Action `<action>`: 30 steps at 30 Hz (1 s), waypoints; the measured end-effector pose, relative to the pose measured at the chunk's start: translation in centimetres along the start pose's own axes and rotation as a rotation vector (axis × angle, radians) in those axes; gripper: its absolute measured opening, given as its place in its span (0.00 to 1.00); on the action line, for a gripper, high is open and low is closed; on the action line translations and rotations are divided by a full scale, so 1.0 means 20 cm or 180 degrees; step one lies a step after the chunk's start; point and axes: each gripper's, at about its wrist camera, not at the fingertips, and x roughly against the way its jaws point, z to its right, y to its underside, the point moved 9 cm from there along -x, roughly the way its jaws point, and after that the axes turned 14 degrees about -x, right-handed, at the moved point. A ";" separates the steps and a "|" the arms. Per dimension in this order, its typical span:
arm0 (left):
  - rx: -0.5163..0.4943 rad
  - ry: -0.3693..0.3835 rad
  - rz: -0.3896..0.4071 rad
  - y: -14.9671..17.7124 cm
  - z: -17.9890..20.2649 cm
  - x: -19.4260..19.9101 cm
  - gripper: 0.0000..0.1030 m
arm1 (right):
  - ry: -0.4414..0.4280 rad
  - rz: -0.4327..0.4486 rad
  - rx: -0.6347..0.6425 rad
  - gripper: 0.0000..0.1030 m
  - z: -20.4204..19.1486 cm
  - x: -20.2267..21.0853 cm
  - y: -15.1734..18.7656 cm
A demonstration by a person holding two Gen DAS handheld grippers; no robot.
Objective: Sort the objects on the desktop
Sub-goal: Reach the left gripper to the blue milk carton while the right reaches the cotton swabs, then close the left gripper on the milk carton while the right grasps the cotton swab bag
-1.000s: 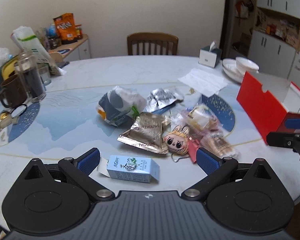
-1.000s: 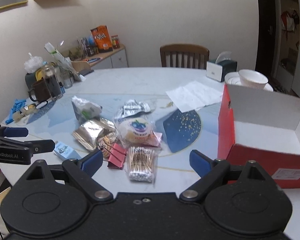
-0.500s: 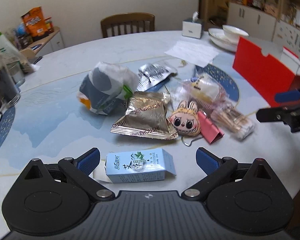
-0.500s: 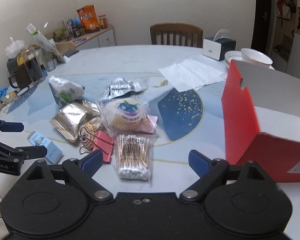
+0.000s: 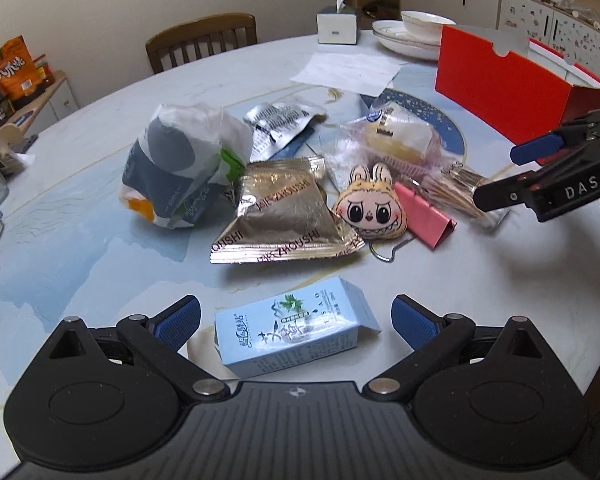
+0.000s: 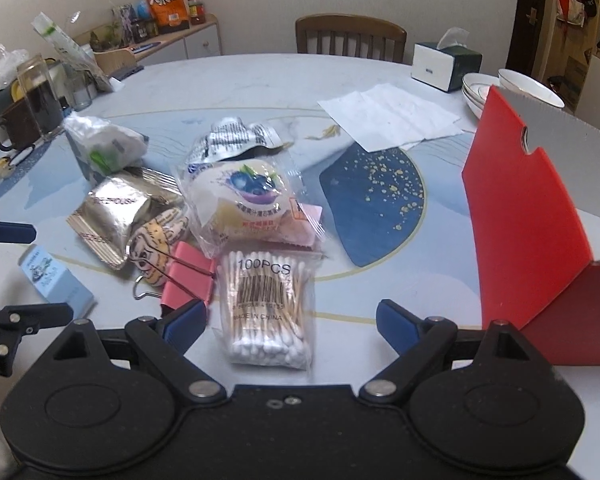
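A round, pale marble-patterned table [image 5: 80, 208] carries a loose heap of clutter, with an open red cardboard box [image 6: 528, 216] standing at its right side, apparently the place where sorted things go. Nothing has been lifted yet: both tools are lined up on their first picks. Near the table's middle lie a crumpled white-and-grey plastic bag [image 5: 180, 168], a gold foil snack packet [image 5: 284, 220], a clear-wrapped blueberry pastry [image 6: 244, 200], a silver foil sachet [image 5: 280, 120], a yellow plush doll face with rabbit ears [image 5: 370, 210] and a pink binder clip [image 6: 188, 276]. The left gripper [image 5: 296, 320] is spread wide, its blue pads either side of a light-blue rectangular carton [image 5: 292, 332] lying flat at the near edge, touching nothing that can be seen. The right gripper [image 6: 290, 320] is likewise released, jaws apart around the near end of a clear packet of cotton swabs marked 100PCS [image 6: 270, 308], which rests just beside the clip. The step in hand looks like the approach before grasping. Next, each tool would probably need to sink to the tabletop and close squarely; the slack swab packet may slip or fold under the pinch, and the clip sits close enough to be nudged.
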 end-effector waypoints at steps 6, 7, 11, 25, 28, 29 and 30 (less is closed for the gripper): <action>-0.0027 0.0087 -0.0024 0.03 0.01 -0.03 0.94 | 0.0084 -0.0038 -0.0059 0.88 0.00 -0.06 0.00; -0.0029 0.0091 -0.0025 0.04 0.01 -0.03 0.93 | 0.0093 -0.0043 -0.0060 0.87 0.00 -0.07 0.01; -0.0029 0.0113 -0.0044 0.05 0.01 -0.04 0.85 | 0.0109 -0.0063 -0.0068 0.85 -0.01 -0.09 0.01; 0.0015 0.0136 0.0004 0.04 0.01 -0.02 0.74 | 0.0107 -0.0102 0.0066 0.53 -0.06 -0.12 0.02; 0.0016 0.0147 0.0011 0.03 0.02 0.00 0.74 | 0.0087 -0.0127 0.0113 0.44 -0.08 -0.11 0.03; 0.0025 0.0147 0.0017 0.03 0.03 0.00 0.74 | 0.0086 -0.0132 0.0123 0.43 -0.08 -0.10 0.03; 0.0040 0.0144 0.0023 0.02 0.03 0.01 0.74 | 0.0080 -0.0140 0.0132 0.40 -0.07 -0.10 0.03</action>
